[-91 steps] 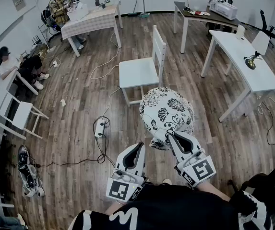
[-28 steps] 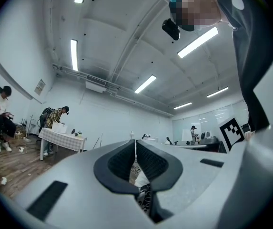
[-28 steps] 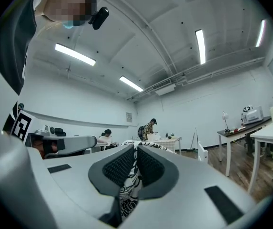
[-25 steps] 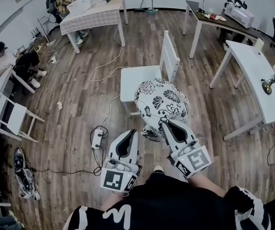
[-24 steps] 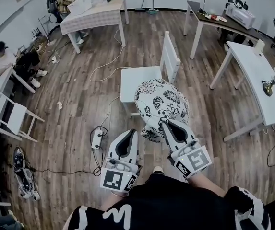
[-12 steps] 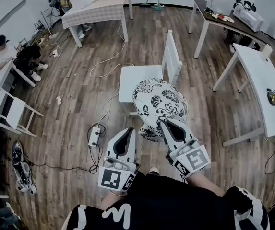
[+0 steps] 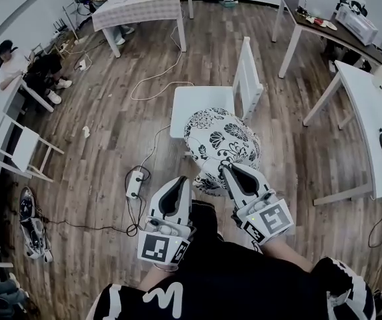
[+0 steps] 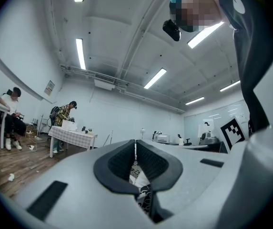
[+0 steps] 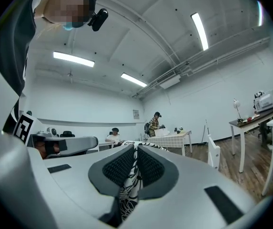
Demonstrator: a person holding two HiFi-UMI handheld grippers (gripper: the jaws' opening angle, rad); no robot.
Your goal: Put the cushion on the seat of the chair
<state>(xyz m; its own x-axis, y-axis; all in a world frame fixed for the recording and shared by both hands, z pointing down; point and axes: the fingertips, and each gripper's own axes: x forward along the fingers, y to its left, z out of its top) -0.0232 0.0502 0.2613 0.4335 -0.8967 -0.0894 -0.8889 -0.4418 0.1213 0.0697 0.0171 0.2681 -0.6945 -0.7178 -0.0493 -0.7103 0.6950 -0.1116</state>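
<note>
Head view: cushion (image 7: 224,145) hides chair (image 7: 197,105) seat's near corner.

The cushion (image 7: 223,145) hangs before me, pinched at its near edge between my left gripper (image 7: 181,183) and right gripper (image 7: 228,171), side by side. Just beyond it stands the chair (image 7: 204,102), backrest on its right side. A power strip (image 7: 135,182) lies on the floor (image 7: 104,132) at left; a long table (image 7: 367,105) stands at right.

Bright, even lt from ceiling strips (image 8: 80,54); fisheye warp @ edges.
</note>
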